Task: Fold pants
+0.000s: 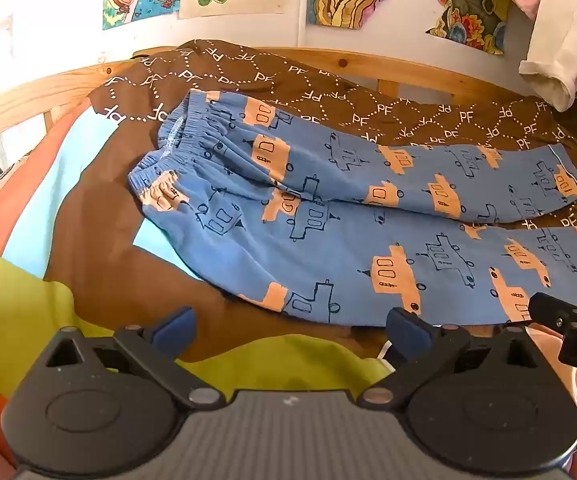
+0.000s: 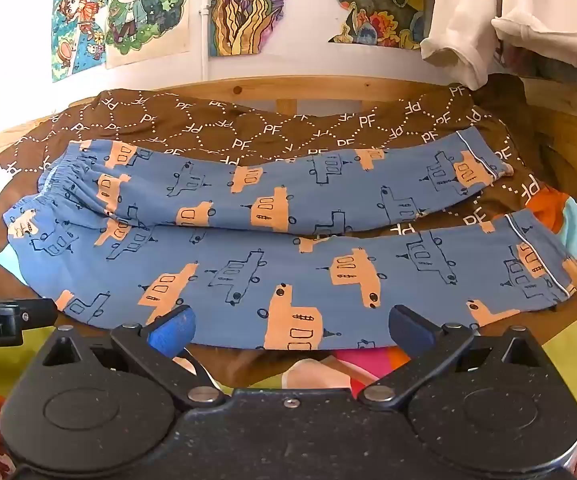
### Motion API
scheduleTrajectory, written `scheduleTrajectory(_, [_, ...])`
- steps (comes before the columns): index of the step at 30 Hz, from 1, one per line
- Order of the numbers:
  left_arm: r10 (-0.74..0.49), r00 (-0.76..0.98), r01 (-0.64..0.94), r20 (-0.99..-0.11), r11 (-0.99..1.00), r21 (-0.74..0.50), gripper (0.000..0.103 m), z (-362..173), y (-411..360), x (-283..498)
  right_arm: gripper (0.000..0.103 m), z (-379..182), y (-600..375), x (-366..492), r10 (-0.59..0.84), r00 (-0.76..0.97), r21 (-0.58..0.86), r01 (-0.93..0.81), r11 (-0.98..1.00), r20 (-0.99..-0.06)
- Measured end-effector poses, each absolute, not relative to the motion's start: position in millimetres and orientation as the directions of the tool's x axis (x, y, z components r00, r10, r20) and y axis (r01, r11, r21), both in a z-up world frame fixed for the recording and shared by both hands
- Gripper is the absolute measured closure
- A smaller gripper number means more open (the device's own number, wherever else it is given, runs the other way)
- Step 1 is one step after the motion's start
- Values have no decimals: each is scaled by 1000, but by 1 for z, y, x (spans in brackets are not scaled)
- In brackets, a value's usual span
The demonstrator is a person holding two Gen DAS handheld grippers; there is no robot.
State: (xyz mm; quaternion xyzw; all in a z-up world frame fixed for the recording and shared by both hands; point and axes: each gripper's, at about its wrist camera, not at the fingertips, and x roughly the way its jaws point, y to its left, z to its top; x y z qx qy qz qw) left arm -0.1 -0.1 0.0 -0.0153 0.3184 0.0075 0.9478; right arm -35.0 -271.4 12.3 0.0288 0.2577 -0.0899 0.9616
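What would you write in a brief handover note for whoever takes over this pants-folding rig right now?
Left hand-held gripper: open, empty, near the waistband end.
Right hand-held gripper: open, empty, at the near leg's edge.
Pants: flat on the brown blanket, waistband to the left, cuffs to the right, legs apart side by side.
Done: pants spread out; no fold yet.
Left: all folding, probably leg over leg first, then cuffs toward the waistband.
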Motion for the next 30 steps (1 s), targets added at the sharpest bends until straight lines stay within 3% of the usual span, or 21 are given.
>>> scheduleTrajectory(30, [5, 784, -28, -620, 999, -27, 0, -6, 0, 3, 1, 11, -269, -34, -160, 848, 10, 191, 982, -505])
